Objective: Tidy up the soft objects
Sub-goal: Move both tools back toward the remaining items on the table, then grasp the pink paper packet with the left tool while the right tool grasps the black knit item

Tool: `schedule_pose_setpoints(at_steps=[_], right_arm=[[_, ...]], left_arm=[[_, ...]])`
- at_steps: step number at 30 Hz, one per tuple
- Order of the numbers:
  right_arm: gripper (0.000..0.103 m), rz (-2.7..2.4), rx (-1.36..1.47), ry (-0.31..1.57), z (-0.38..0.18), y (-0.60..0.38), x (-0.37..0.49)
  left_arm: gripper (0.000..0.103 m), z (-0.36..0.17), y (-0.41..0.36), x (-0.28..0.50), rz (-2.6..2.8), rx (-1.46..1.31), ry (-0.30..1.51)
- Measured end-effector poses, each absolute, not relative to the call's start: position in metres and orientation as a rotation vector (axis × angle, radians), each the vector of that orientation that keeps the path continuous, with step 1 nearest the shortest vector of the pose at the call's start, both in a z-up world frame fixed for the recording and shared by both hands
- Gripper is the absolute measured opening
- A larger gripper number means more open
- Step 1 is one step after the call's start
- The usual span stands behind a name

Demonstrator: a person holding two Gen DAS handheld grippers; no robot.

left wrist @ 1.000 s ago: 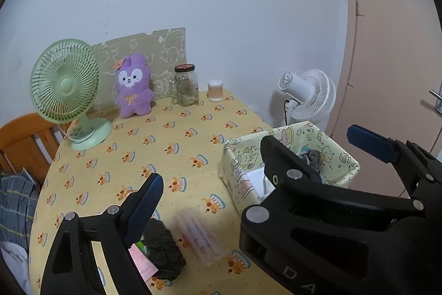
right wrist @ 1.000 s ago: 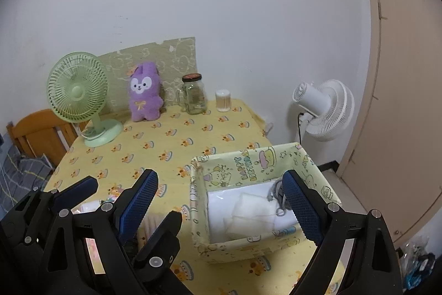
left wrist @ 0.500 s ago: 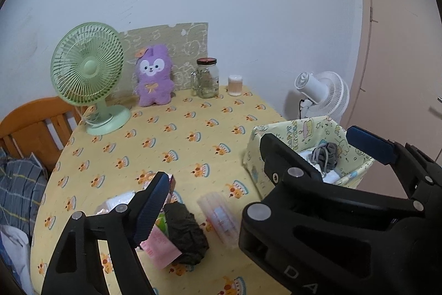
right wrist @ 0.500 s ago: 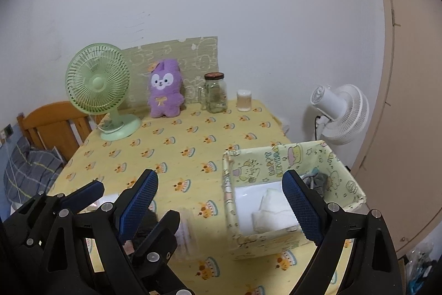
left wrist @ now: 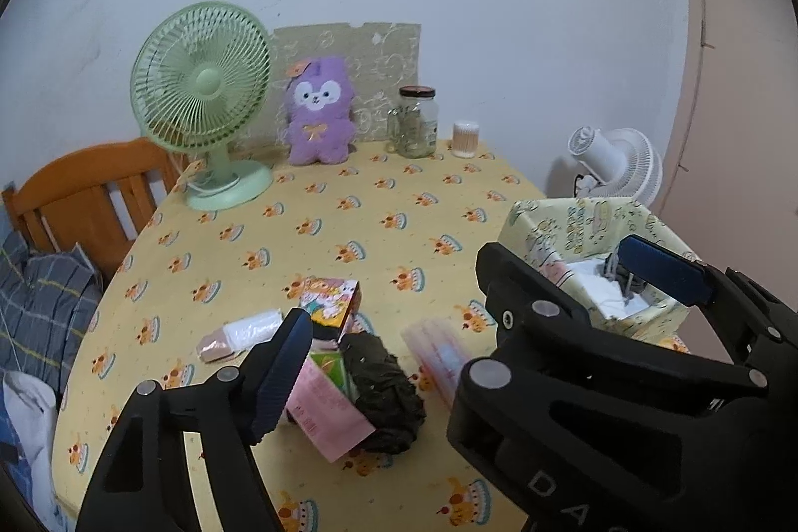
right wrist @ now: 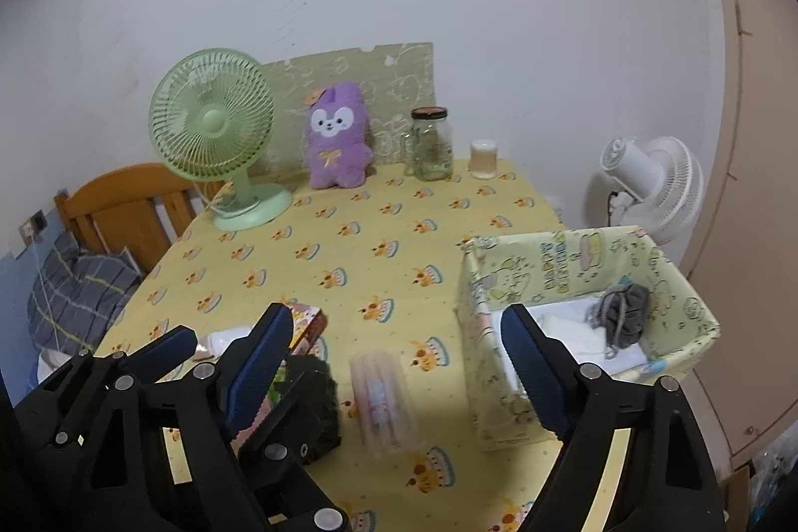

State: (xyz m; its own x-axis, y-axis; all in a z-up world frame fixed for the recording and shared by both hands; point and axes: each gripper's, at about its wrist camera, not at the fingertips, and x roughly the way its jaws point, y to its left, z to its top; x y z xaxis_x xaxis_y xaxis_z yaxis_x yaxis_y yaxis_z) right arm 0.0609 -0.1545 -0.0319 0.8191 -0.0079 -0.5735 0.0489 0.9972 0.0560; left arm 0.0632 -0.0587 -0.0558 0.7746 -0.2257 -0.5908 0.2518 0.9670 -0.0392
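A dark crumpled cloth (left wrist: 386, 387) lies on the yellow tablecloth among a pink packet (left wrist: 324, 415), a colourful box (left wrist: 331, 295), a clear wrapped pack (left wrist: 439, 355) and a white roll (left wrist: 244, 330). My left gripper (left wrist: 404, 352) hovers over this pile with its jaws closing, gripping nothing. Its right finger is hidden behind the right gripper's black body. My right gripper (right wrist: 399, 370) hangs between the clear wrapped pack (right wrist: 381, 402) and the printed fabric basket (right wrist: 548, 253), jaws closing, empty. White cloths (right wrist: 573, 332) and a grey knit piece (right wrist: 623, 312) lie inside. A purple plush (right wrist: 336, 138) stands at the back.
At the back of the table stand a green fan (left wrist: 199, 93), a glass jar (left wrist: 416, 120) and a small swab pot (left wrist: 466, 138). A white fan (left wrist: 618, 163) is beyond the right edge. On the left are a wooden chair (left wrist: 90, 193) and a plaid cloth (left wrist: 45, 297).
Both grippers swung left and sank. The basket slid right in both views, and the dark cloth and packets came further into view. Both pairs of jaws narrowed slightly.
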Motion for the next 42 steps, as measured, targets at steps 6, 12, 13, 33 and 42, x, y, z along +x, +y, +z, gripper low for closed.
schedule_pose_setpoints(at_steps=[6, 12, 13, 33, 42], right_arm=[[0.086, -0.006, 0.063, 0.633, -0.045, -0.143, 0.067], [0.083, 0.030, 0.051, 0.656, -0.061, -0.130, 0.074], [0.083, 0.038, 0.051, 0.663, -0.064, -0.127, 0.076], [0.062, 0.147, 0.075, 0.883, -0.127, -0.102, 0.119], [0.050, 0.140, 0.088, 0.928, -0.139, -0.101, 0.130]], left_arm=[[0.077, -0.073, -0.044, 0.071, -0.219, 0.014, 0.677], [0.077, -0.091, -0.029, 0.076, -0.170, -0.008, 0.722], [0.077, -0.094, -0.026, 0.077, -0.159, -0.009, 0.728], [0.077, -0.141, 0.000, 0.106, -0.076, -0.028, 0.844], [0.077, -0.146, -0.002, 0.111, -0.086, -0.013, 0.854]])
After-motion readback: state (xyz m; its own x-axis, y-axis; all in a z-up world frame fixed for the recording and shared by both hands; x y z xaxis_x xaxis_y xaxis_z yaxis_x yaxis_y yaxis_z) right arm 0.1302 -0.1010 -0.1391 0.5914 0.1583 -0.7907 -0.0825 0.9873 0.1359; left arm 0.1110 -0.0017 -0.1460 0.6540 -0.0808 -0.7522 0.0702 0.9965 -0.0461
